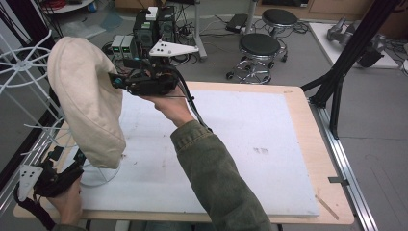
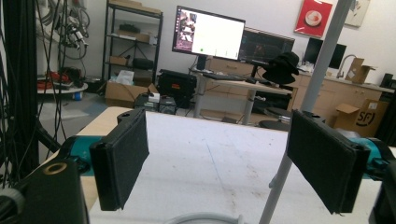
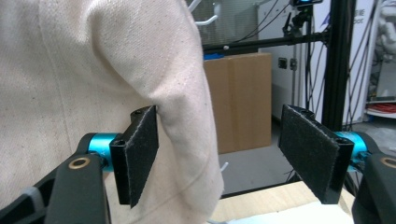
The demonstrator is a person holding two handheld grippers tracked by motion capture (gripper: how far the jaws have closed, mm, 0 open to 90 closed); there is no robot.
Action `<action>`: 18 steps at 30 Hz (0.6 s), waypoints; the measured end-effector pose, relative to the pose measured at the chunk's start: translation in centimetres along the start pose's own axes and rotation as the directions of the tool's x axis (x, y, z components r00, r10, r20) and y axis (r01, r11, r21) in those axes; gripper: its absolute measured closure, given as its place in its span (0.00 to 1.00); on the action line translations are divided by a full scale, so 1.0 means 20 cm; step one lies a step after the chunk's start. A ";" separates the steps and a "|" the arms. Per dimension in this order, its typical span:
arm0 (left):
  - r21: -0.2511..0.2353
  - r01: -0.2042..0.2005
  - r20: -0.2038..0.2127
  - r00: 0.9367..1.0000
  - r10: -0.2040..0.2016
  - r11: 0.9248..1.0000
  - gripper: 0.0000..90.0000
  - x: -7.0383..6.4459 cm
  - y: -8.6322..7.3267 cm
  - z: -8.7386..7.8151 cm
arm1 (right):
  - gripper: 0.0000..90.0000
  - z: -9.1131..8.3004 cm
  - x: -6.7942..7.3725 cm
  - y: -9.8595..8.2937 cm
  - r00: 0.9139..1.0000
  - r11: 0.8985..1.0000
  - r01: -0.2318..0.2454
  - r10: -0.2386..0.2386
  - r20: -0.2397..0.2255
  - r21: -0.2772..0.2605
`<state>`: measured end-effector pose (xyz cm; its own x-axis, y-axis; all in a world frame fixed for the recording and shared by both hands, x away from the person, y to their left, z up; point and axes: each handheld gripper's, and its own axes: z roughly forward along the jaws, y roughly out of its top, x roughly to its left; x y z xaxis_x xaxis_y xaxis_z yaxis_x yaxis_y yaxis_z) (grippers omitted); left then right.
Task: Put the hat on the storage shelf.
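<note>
A cream cloth hat hangs at the left of the high view, draped over the top of a thin white stand whose round wire base sits at the lower left of the bench. In the right gripper view the hat covers the left and centre of the frame, its folded edge running down between the two black pads.

The right gripper is raised to the hat's side, in the upper centre-left of the high view. Its jaws are spread wide; one pad touches or lies just against the cloth and the other stands well apart from it, so nothing is pinched yet. The left gripper sits low at the bottom left, near the stand's base. Its jaws are spread too, with the stand's white pole rising just in front of the right-hand pad.

The step in hand looks like taking hold of the hat on its stand. To do it well, the right gripper should slide further in so the cloth's edge sits deep between both pads before closing, gripping the doubled seam rather than a loose single layer. The left gripper could close on the pole to steady the light stand, which may otherwise tip when the hat is pulled.
</note>
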<state>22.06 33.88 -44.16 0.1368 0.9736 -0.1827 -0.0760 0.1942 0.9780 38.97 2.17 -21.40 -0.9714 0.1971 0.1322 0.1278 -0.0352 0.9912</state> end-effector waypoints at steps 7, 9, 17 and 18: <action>-0.007 0.003 -0.004 1.000 -0.003 1.000 0.24 0.00 0.00 0.00 | 0.29 -0.04 -0.01 0.00 1.000 1.000 -0.007 0.007 0.016 -0.009; -0.007 0.002 -0.005 1.000 -0.002 1.000 0.24 0.00 0.00 0.00 | 0.26 -0.06 -0.01 0.01 1.000 1.000 -0.009 0.009 0.021 -0.010; -0.002 -0.008 -0.001 1.000 0.008 1.000 0.24 -0.01 0.00 0.00 | 0.19 -0.14 0.01 0.01 0.996 1.000 -0.004 0.005 0.085 -0.012; -0.003 -0.009 -0.002 1.000 0.009 1.000 0.24 -0.01 0.00 0.00 | 0.19 -0.16 0.01 0.00 0.995 1.000 0.000 0.002 0.095 -0.023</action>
<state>22.01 33.77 -44.12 0.1340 0.9756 -0.1740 -0.0803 0.1857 0.9793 38.14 -0.96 -21.39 -0.9478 0.2889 0.1348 0.1234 -0.0575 0.9907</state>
